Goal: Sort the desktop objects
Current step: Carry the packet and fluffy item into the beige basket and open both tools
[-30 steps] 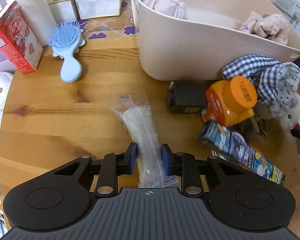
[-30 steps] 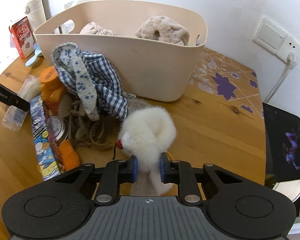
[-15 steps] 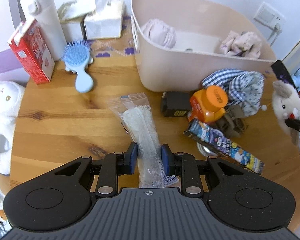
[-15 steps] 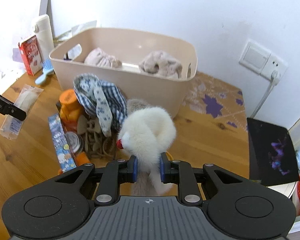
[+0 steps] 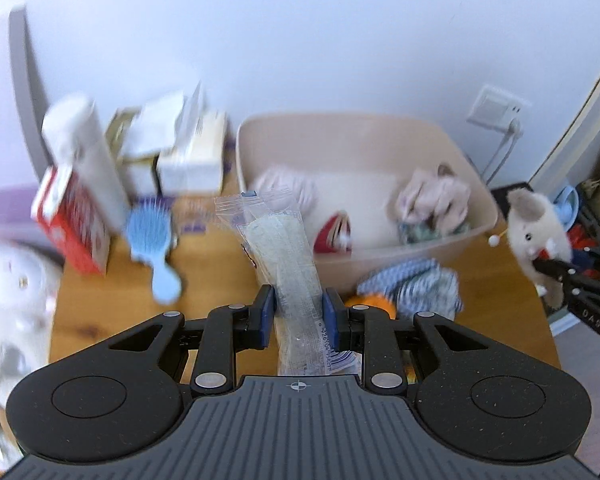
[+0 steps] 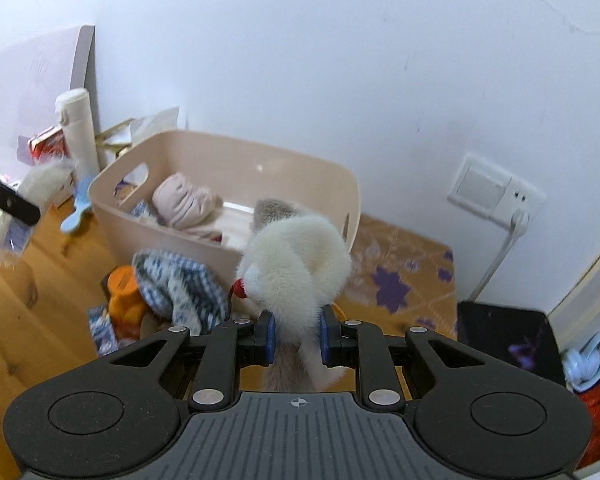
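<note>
Nearest the left camera: the left gripper (image 5: 298,312) has its jaws closed on the lower part of a clear plastic packet (image 5: 278,248), which stands up and leans toward the tub; held low, its free end leads the way, probably so it can be tipped in.
Nearest the right camera: the right gripper (image 6: 296,336) has its jaws clamped on the thin lower part of a white plush toy (image 6: 296,264); the fluffy bulk sits above the pads, a sensible grip since only the narrow part fits between them.
On the counter below: an orange jar (image 6: 124,292) and a blue checked cloth (image 6: 180,284) lie touching, just in front of the tub, seemingly unsorted.
Counter, left side: a blue hairbrush (image 5: 154,248) and a red carton (image 5: 74,232) rest on the wooden counter (image 5: 204,280), near the tub but outside it.
Tub: the beige tub (image 6: 236,168) already holds pinkish cloth bundles, so it looks like the collecting place.
Judgement: both items hang clear of the counter, near the tub's front rim, with room to pass over it.
</note>
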`<state>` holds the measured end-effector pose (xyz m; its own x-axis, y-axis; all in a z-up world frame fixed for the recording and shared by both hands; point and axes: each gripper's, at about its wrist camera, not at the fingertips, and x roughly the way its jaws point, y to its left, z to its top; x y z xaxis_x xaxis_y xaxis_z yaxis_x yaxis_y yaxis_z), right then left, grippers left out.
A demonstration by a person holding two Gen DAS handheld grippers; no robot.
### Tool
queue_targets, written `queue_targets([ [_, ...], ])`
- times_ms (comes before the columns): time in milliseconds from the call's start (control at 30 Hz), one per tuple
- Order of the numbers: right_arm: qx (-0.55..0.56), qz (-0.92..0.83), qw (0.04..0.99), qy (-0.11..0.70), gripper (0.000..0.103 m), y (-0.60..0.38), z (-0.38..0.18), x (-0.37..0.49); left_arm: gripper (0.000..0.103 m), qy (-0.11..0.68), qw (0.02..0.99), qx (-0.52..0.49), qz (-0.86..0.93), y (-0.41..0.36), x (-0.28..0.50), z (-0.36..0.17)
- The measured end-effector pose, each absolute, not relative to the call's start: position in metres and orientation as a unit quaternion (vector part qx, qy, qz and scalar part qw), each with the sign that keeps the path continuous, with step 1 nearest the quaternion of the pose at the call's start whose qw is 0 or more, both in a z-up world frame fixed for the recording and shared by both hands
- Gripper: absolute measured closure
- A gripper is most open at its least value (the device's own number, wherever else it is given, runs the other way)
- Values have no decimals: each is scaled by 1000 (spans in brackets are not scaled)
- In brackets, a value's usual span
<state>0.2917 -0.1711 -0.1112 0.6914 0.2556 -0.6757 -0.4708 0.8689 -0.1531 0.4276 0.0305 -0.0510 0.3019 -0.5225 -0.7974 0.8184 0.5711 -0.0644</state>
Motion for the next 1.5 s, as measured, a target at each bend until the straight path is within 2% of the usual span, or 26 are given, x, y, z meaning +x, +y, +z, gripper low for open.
queue_targets([
  [167, -165, 202, 911, 321, 83, -164, -102, 310, 77, 393, 786, 191, -438, -3, 433, -43],
  [400, -175, 215, 912, 301, 83, -142, -99, 336, 77, 353, 780, 257, -448, -62, 431, -61],
  [633, -177, 230, 906, 307, 83, -124, -112, 358, 77, 376, 768, 268, -444, -99, 440, -86],
  [933, -174, 240, 894, 336, 83, -117, -137, 379, 78, 410, 755, 271, -435, -109, 452, -120],
  [1033, -176, 244, 891, 340, 81, -114, -141, 381, 75, 413, 753, 265, -438, -106, 453, -120],
  [1067, -177, 244, 891, 340, 77, -114, -142, 382, 68, 413, 753, 263, -439, -107, 452, -120],
  [1100, -178, 245, 890, 341, 68, -113, -142, 382, 57, 413, 754, 260, -440, -106, 451, -119],
  [1133, -177, 245, 890, 341, 62, -113, -142, 382, 51, 412, 755, 258, -440, -104, 451, -117],
  [1200, -174, 247, 890, 341, 57, -112, -142, 383, 39, 406, 759, 253, -441, -100, 449, -112],
  [1267, -175, 247, 891, 340, 54, -114, -141, 381, 37, 405, 759, 250, -444, -95, 448, -108],
  [1500, -176, 248, 892, 333, 33, -117, -135, 368, 31, 401, 756, 252, -452, -74, 444, -97],
])
